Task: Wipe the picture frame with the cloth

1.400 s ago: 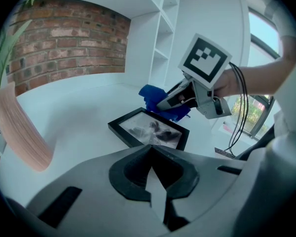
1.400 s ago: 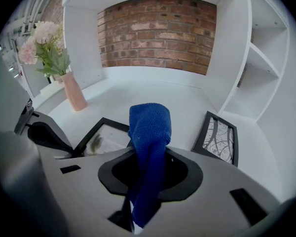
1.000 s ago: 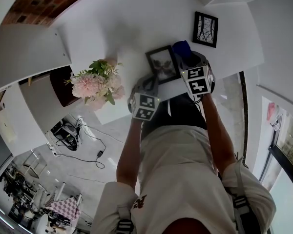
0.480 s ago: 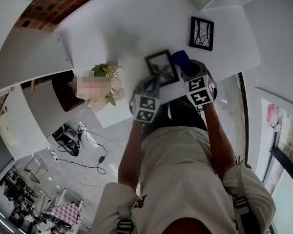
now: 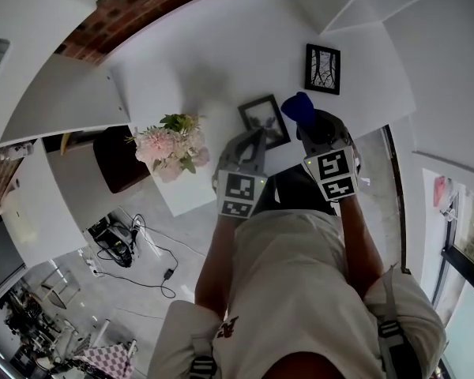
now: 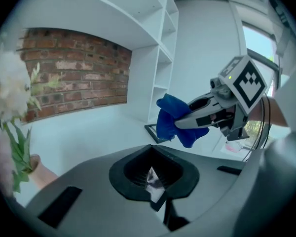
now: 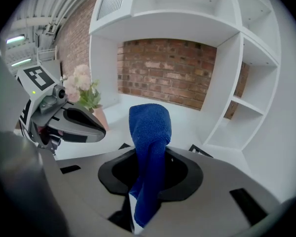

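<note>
While the left tool [image 6: 157, 181] is pinching its nearly closed jaws on the near edge of the small black-framed picture frame [image 5: 264, 121], the right tool [image 5: 310, 126] is clamping a bunched blue terry cloth [image 7: 149, 127], its jaws drawn in tight on the fabric. The frame is sitting directly ahead of the left tool's tips, near the front edge of the white table [image 5: 221, 65]. The cloth is sticking out past the right tool's tips and hanging just beside the frame's right side; I cannot tell whether it is touching. A second black picture frame [image 5: 322, 69] is showing farther back on the right, well apart. A bunch of pale pink flowers [image 5: 168, 143] is standing left of the left tool.
</note>
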